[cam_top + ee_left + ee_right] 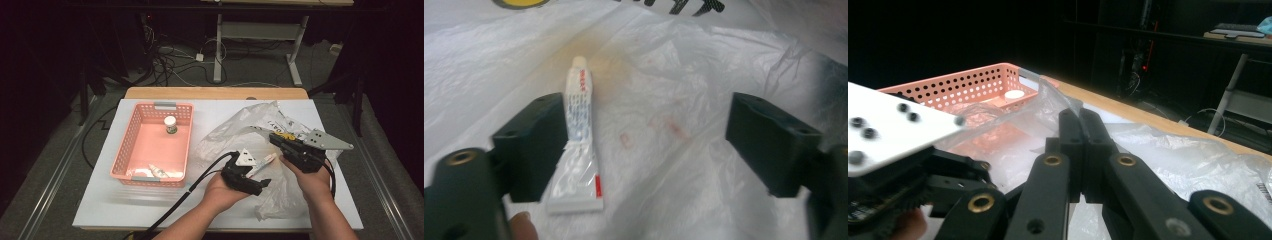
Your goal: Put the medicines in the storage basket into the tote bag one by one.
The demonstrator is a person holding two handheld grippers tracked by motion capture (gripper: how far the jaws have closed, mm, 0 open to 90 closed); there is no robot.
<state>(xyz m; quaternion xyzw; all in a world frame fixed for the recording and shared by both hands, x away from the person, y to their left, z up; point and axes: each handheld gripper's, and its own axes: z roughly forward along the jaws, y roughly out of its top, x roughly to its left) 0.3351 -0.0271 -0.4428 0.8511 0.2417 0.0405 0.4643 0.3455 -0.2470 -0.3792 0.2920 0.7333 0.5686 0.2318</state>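
Basket point(131, 145): pink, perforated walls, grey handle clips. Jar point(170, 124) inside: white lid, green band. Tube point(578, 145): white, blue and red print, red mark at crimp. Plastic bag point(245, 127): translucent white, black lettering, yellow patch, faint red smudges. Table point(95, 205): white top, wood far edge. Gripper jaws: black; plates grey.

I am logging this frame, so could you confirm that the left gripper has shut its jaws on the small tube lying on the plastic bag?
Not quite: the left gripper is open, as the left gripper view shows. Its jaws stand wide apart, and the small tube lies on the plastic bag beside one jaw, not clamped between them.
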